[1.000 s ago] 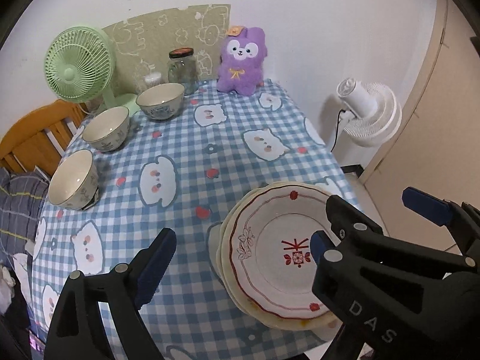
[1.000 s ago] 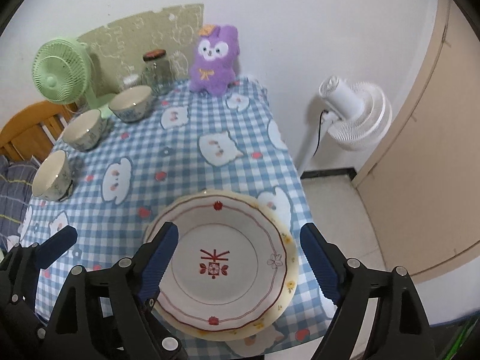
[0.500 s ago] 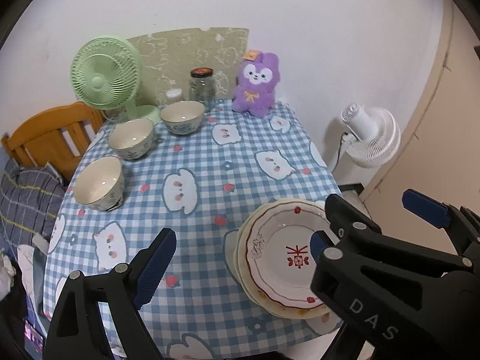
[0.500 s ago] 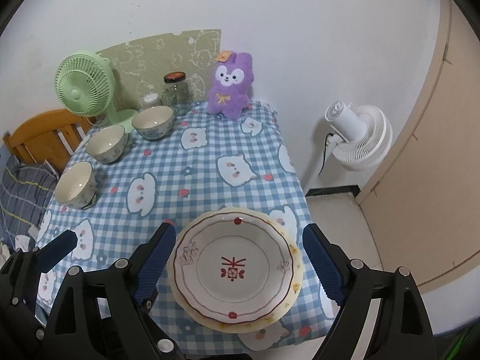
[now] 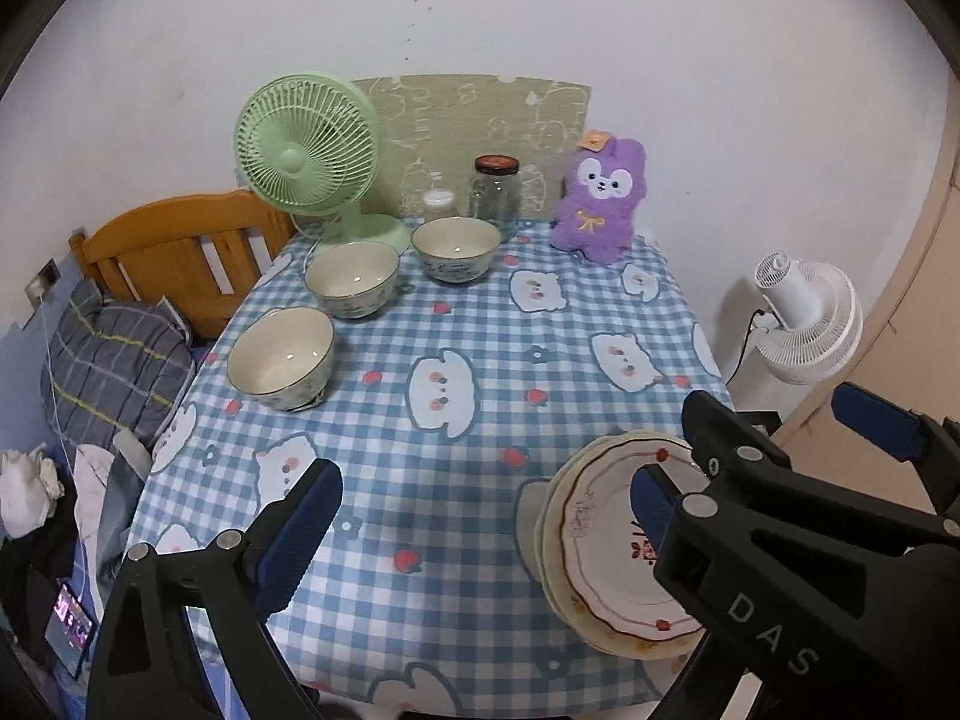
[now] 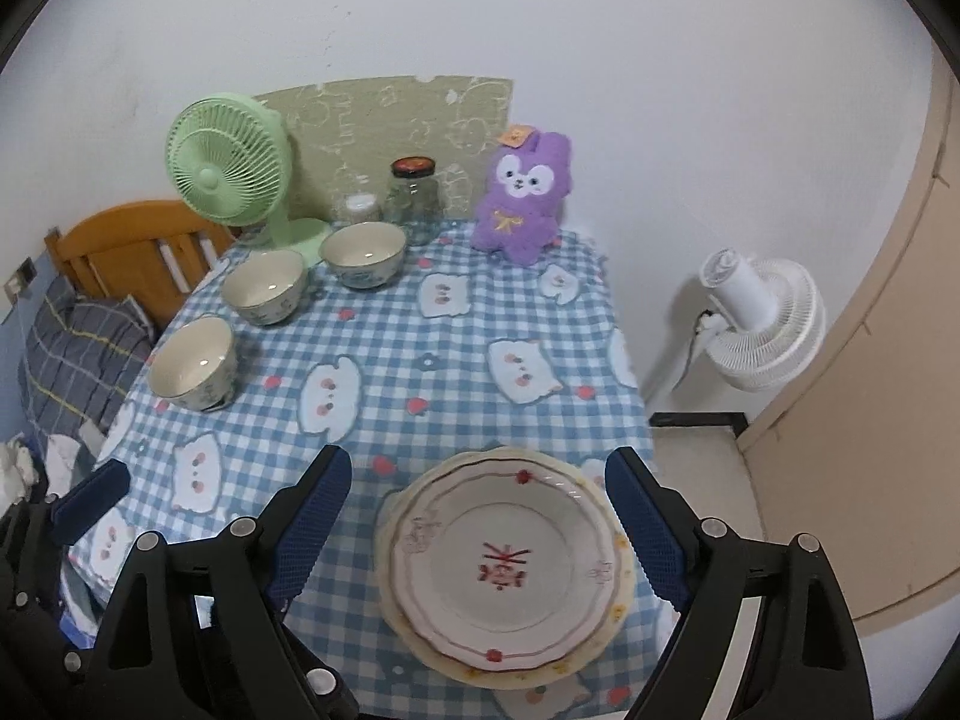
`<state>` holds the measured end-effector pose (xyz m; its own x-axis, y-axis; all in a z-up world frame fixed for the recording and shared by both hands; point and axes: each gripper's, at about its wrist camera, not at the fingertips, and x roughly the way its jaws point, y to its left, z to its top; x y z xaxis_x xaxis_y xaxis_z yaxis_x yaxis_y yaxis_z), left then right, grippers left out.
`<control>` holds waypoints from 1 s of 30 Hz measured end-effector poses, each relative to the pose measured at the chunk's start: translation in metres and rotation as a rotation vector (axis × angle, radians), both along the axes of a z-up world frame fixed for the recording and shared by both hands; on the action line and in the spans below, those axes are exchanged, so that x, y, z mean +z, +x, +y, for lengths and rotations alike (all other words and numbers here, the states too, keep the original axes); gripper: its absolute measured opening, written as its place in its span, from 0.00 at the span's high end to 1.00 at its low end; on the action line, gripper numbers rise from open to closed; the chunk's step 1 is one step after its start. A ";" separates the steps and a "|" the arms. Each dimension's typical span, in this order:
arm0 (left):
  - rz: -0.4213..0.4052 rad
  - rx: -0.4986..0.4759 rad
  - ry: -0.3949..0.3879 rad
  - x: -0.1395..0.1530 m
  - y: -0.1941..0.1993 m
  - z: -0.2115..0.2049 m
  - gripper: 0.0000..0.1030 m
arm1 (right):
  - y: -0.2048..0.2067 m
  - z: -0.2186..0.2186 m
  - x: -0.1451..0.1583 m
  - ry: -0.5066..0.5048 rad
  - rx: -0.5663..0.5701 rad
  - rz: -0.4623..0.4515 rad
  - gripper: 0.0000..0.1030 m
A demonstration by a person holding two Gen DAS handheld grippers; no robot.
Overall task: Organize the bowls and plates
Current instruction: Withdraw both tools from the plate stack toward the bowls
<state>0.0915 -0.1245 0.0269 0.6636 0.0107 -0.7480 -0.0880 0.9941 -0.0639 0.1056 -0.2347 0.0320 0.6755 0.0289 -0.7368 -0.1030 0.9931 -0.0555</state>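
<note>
Plates (image 6: 504,564) sitting stacked at the desk's (image 6: 456,360) near right edge.
Three bowls (image 6: 192,363) are lining the far left side. Right claw (image 6: 480,531) is hovering spread above the plates, pinching nothing; left claw (image 5: 480,534) is opening, empty.

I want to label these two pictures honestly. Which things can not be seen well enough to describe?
- Stack of plates, left wrist view: the right gripper covers its right part. How many plates lie in it cannot be counted in either view.
- Small white-lidded jar, right wrist view: too small to tell its contents.
- Phone screen, left wrist view: tiny, at the blurred edge.
- Left gripper, right wrist view: mostly cut off; only one finger shows.
</note>
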 end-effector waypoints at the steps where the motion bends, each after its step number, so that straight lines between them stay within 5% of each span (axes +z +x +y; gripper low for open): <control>1: 0.002 -0.001 -0.007 0.000 0.000 0.004 0.05 | 0.001 0.004 0.000 -0.003 0.004 0.001 0.14; 21: 0.025 -0.097 0.053 -0.021 0.044 0.120 0.09 | 0.036 0.129 -0.025 0.047 -0.052 0.018 0.14; 30: 0.060 -0.111 0.041 -0.036 0.068 0.168 0.20 | 0.058 0.173 -0.039 0.064 -0.067 0.051 0.14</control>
<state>0.1599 0.0432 -0.0092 0.6167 -0.0294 -0.7866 0.0207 0.9996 -0.0212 0.1636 -0.0619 -0.0072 0.6395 0.0327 -0.7681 -0.0375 0.9992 0.0114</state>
